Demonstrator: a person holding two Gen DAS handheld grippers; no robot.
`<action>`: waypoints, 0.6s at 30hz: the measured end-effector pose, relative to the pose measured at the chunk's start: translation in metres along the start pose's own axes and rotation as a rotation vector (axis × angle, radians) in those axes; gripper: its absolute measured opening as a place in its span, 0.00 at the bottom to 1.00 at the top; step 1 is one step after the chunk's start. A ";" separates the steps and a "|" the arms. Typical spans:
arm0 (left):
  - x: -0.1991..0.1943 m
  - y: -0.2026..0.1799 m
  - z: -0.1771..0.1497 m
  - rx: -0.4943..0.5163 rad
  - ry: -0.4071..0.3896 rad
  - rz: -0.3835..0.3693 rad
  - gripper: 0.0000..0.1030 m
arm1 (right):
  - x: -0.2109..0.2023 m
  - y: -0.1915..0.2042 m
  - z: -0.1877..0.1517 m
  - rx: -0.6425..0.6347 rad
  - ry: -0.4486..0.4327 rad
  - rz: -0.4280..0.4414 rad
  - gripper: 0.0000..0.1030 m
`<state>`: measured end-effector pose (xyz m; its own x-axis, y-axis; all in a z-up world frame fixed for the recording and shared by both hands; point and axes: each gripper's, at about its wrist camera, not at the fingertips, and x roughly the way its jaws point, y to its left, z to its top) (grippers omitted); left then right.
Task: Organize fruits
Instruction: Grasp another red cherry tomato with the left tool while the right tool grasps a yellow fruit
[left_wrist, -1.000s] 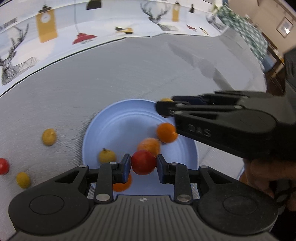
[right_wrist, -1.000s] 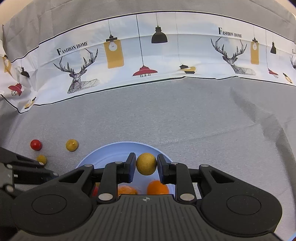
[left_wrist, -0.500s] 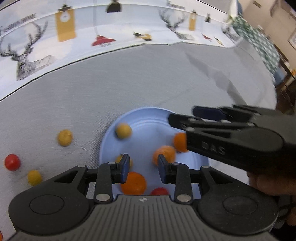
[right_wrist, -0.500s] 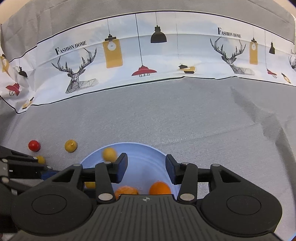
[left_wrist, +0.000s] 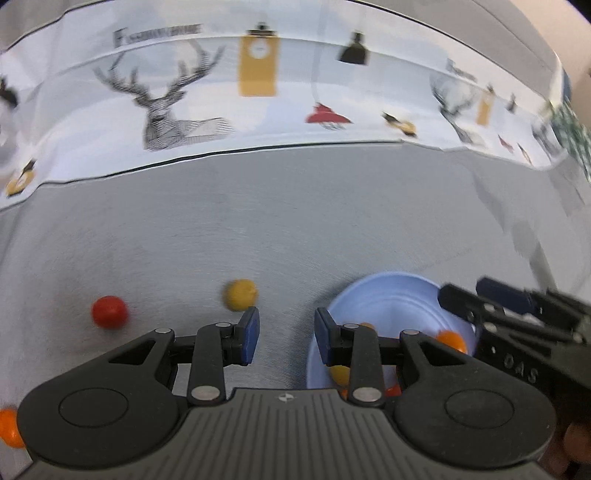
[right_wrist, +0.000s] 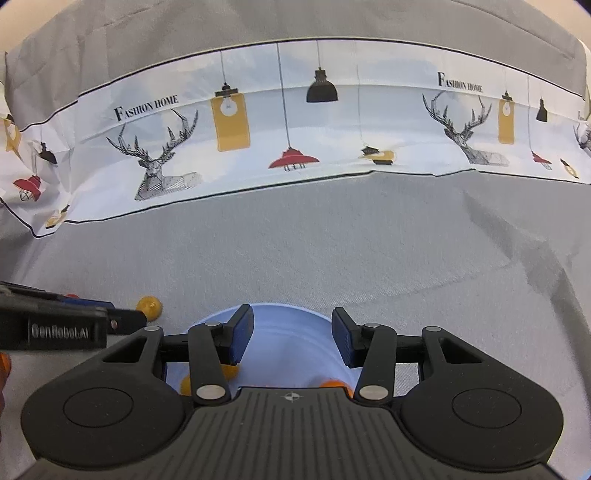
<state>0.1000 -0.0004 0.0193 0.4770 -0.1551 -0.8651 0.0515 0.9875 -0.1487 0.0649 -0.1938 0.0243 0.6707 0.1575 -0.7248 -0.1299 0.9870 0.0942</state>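
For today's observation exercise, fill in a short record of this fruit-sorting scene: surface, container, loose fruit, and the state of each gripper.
surface: grey cloth with a printed deer-and-lamp border
container: blue plate, holding several orange and yellow fruits
loose fruit: yellow fruit, red fruit and an orange fruit on the cloth, outside the plate
left gripper: open, empty, beside the plate's left rim
right gripper: open, empty, above the plate

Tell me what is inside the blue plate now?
The blue plate holds small orange and yellow fruits. The left gripper covers part of it, so more may be hidden.
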 end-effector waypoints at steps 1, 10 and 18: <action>-0.002 0.006 0.001 -0.022 0.000 -0.002 0.35 | 0.000 0.002 0.000 0.000 -0.002 0.006 0.45; -0.011 0.052 0.012 -0.151 -0.028 0.002 0.33 | 0.003 0.022 0.003 -0.016 0.002 0.080 0.26; -0.005 0.111 0.015 -0.248 -0.015 0.074 0.34 | 0.006 0.058 0.000 -0.067 0.010 0.193 0.22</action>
<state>0.1162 0.1099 0.0143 0.4842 -0.0809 -0.8712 -0.1999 0.9592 -0.2001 0.0607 -0.1352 0.0254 0.6213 0.3431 -0.7045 -0.3038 0.9342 0.1870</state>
